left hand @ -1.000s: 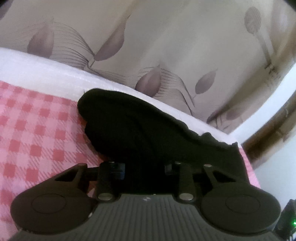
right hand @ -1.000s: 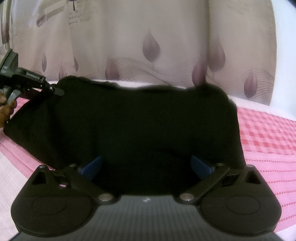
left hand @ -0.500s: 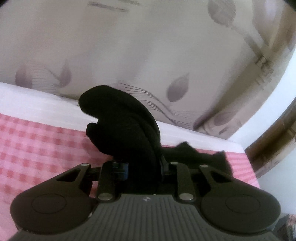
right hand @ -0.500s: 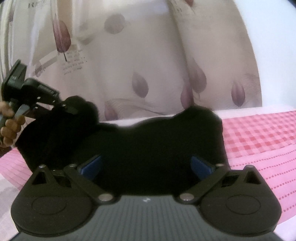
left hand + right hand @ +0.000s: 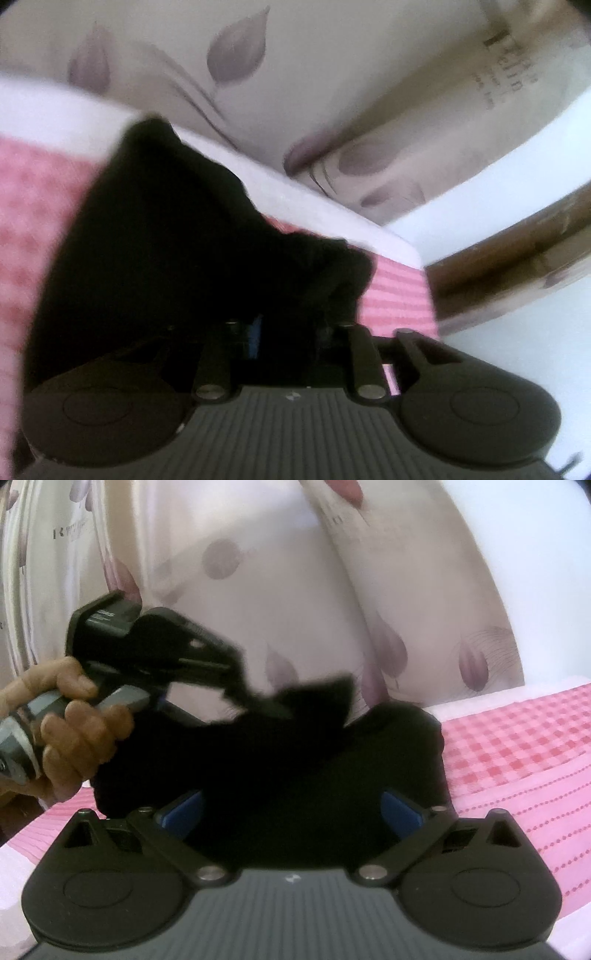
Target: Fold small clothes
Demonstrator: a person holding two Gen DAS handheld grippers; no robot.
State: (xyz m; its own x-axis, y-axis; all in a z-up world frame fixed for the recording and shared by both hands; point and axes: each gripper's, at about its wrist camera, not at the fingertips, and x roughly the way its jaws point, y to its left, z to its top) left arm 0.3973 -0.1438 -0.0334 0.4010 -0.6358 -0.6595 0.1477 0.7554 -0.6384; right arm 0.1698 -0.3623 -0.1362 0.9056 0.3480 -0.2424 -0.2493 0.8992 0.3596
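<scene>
Opening left claw (image 5: 286,332) around black garment (image 5: 177,251).

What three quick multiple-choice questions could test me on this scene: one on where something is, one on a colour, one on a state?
1. Where does the black garment lie?
A. On the pink checked cloth
B. On a wooden floor
C. In a basket

2. What colour are the right gripper pads?
A. Red
B. Blue
C. White

3. How do the right gripper's jaws stand?
A. Pinched shut
B. Wide apart
C. Hidden from view

Answers: 1 A, pink checks show around the garment; 2 B, both pads are plainly blue; 3 B, the pads sit far apart with garment between.
</scene>
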